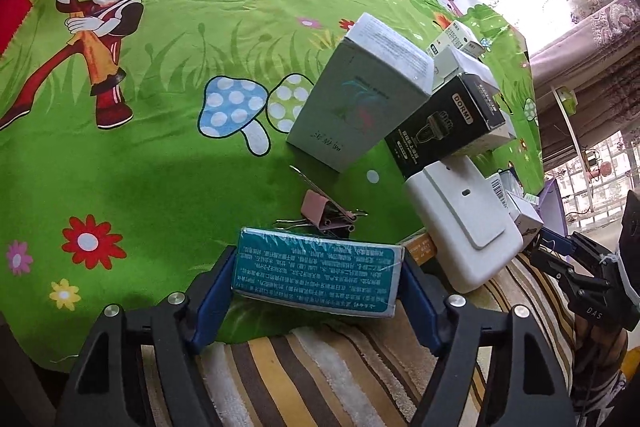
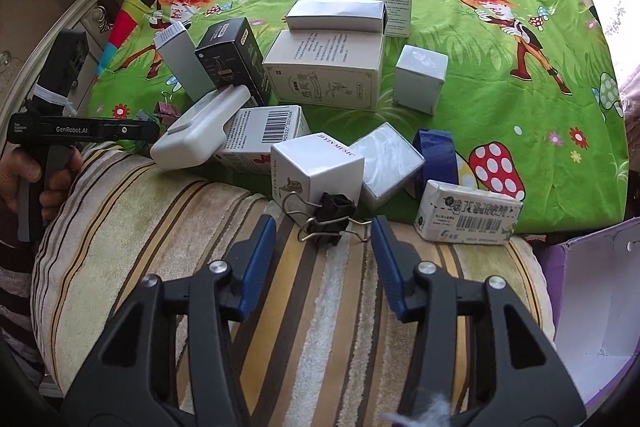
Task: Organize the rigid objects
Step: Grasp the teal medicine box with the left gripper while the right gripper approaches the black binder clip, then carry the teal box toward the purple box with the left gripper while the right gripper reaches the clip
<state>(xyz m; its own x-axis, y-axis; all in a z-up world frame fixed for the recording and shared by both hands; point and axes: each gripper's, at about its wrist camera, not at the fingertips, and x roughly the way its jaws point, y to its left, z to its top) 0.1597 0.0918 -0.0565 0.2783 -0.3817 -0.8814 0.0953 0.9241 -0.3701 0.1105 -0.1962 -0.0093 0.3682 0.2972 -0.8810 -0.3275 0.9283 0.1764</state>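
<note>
At the bottom of the left view, the left claw [image 1: 316, 287] is clamped on a teal box [image 1: 316, 277] with blurred print; the black DORMI box [image 1: 444, 123] stands beyond. The right claw [image 2: 324, 247] gapes, the black binder clip [image 2: 330, 217] just ahead, a JIYIN MUSIC box [image 2: 316, 169] behind

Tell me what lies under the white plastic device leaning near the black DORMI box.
The white plastic device leans across a barcoded white box, its low end on the green cartoon cloth near the striped cushion. Whatever else sits beneath its body is covered.
</note>
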